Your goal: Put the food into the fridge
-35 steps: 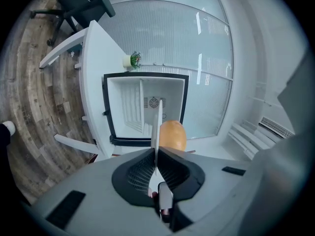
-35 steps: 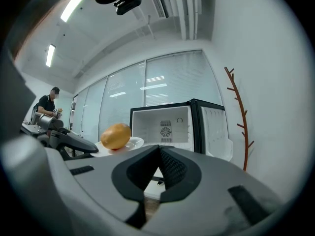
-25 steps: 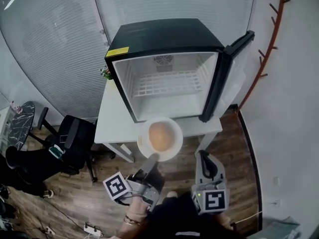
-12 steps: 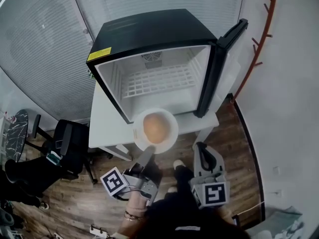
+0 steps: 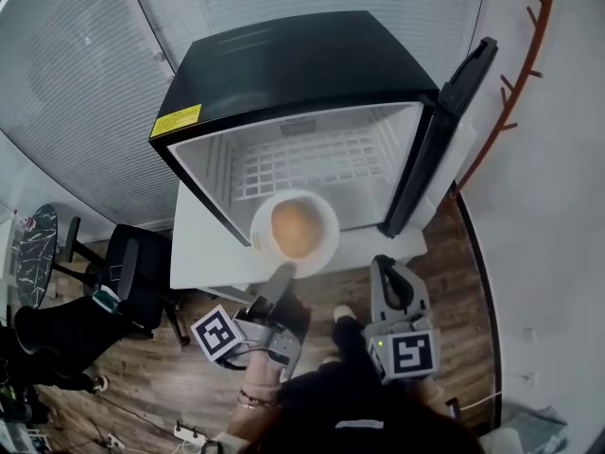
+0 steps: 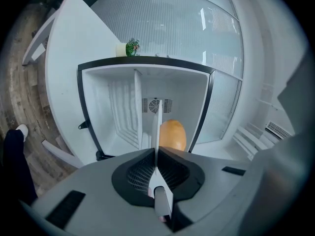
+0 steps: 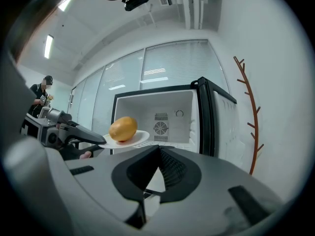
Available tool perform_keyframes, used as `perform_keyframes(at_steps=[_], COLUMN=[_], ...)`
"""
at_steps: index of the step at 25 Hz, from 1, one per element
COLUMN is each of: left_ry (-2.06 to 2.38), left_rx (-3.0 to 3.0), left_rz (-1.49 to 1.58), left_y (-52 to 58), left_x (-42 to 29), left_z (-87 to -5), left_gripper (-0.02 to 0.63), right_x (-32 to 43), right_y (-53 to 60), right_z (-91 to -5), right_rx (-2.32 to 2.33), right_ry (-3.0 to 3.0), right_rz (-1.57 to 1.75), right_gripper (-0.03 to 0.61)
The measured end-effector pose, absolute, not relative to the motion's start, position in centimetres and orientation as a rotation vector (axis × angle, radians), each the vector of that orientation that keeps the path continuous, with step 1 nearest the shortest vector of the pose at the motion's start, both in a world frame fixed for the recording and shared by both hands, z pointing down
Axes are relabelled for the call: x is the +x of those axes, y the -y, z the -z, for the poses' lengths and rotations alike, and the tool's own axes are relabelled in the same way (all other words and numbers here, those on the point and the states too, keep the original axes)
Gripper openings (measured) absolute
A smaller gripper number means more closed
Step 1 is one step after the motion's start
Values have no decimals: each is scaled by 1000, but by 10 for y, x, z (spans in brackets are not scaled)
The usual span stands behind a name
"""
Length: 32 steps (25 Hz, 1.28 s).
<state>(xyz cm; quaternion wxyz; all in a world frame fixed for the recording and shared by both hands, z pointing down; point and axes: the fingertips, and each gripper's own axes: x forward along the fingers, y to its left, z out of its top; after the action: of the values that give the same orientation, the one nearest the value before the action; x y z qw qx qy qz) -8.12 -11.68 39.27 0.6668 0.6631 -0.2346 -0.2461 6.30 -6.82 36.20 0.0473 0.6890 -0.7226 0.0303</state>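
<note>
A round orange-yellow food item (image 5: 295, 229) lies on a white plate (image 5: 321, 250). My left gripper (image 5: 283, 276) is shut on the plate's near rim and holds it level at the mouth of the open black fridge (image 5: 284, 64). In the left gripper view the plate (image 6: 158, 122) shows edge-on between the jaws, with the food (image 6: 172, 135) beyond it. My right gripper (image 5: 386, 272) hangs to the right of the plate, shut and empty. From the right gripper view I see the plate (image 7: 138, 138) and food (image 7: 123, 128) at the left.
The fridge stands on a white table (image 5: 203, 246), its door (image 5: 463, 93) swung open to the right. A white wire shelf (image 5: 312, 164) sits inside. An office chair (image 5: 132, 272) is at the left and a red coat rack (image 5: 515, 74) at the right.
Both grippers and the plate have moved forward toward the fridge. The plate now sits at the fridge's opening, past the table's front edge.
</note>
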Motion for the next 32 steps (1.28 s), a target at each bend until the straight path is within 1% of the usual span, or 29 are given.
perform_keyframes(at_steps=[12,32], left_ry=[593,675], left_rx=[1467,1384], left_rz=[572,587], left_y=[178,219], left_x=[-62,-49], left_z=[-404,-424], left_gripper=[17,21], right_x=[97,104], right_y=[125,178], right_z=[-372,-384], right_rx=[2101,2004], right_ry=[2205,2306], right_rz=[-121,-166], right_gripper=[-5,-5])
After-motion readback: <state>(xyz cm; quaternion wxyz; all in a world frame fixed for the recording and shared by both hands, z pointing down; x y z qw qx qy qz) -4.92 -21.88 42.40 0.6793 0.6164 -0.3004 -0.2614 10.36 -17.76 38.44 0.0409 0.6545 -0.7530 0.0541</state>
